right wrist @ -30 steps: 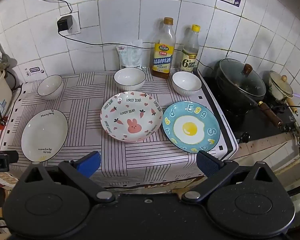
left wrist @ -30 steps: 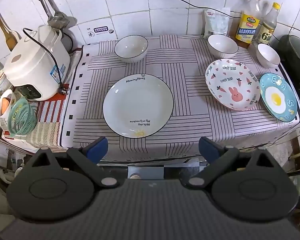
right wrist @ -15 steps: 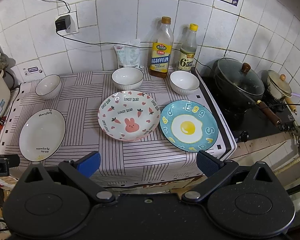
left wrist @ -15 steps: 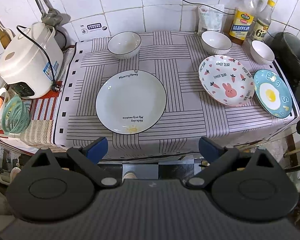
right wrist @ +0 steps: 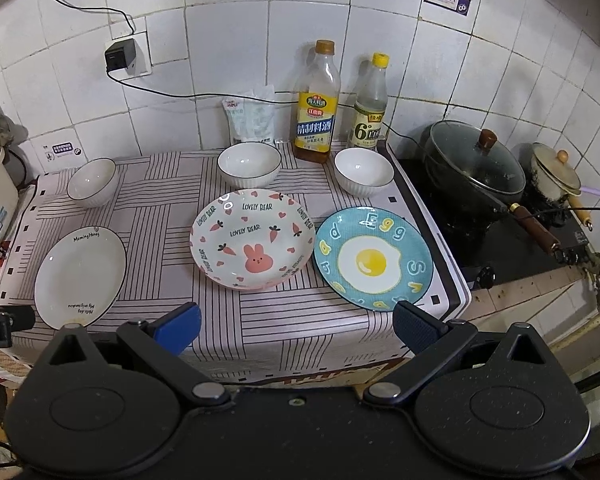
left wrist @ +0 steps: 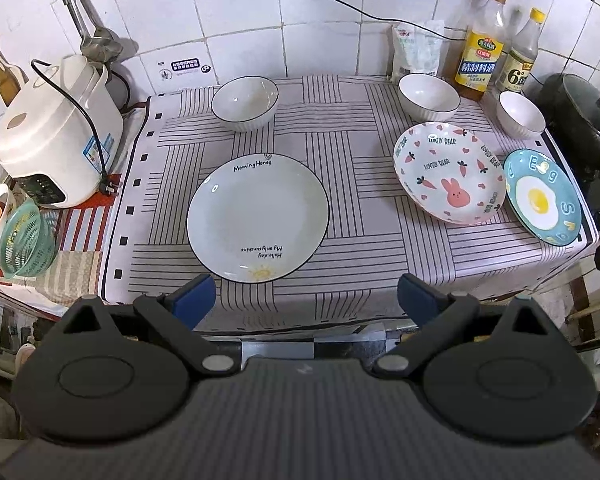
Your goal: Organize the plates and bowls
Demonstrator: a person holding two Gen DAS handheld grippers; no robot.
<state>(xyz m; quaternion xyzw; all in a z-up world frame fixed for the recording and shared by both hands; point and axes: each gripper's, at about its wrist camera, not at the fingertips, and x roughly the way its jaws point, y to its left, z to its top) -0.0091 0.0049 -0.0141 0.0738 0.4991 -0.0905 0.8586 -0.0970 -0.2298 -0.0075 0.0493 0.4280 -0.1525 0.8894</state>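
On the striped cloth lie a white plate point(left wrist: 258, 218) point(right wrist: 80, 276), a pink bunny plate point(left wrist: 449, 173) point(right wrist: 253, 239) and a blue egg plate point(left wrist: 542, 202) point(right wrist: 374, 258). Three white bowls stand behind them: left point(left wrist: 245, 103) point(right wrist: 93, 182), middle point(left wrist: 429, 96) point(right wrist: 249, 164), right point(left wrist: 520, 114) point(right wrist: 363, 171). My left gripper point(left wrist: 305, 300) is open and empty in front of the white plate, short of the table edge. My right gripper point(right wrist: 296, 326) is open and empty in front of the bunny and egg plates.
A white rice cooker point(left wrist: 54, 136) with a cord and a green basket point(left wrist: 24, 244) stand at the left. Two bottles point(right wrist: 316, 104) point(right wrist: 370, 106) and a bag point(right wrist: 252, 118) line the back wall. A black lidded pot point(right wrist: 474, 168) and a small pot point(right wrist: 554, 176) sit on the stove at the right.
Both grippers have shifted slightly; the left view drew back a little, then came closer to the table. Nothing on the table has moved.
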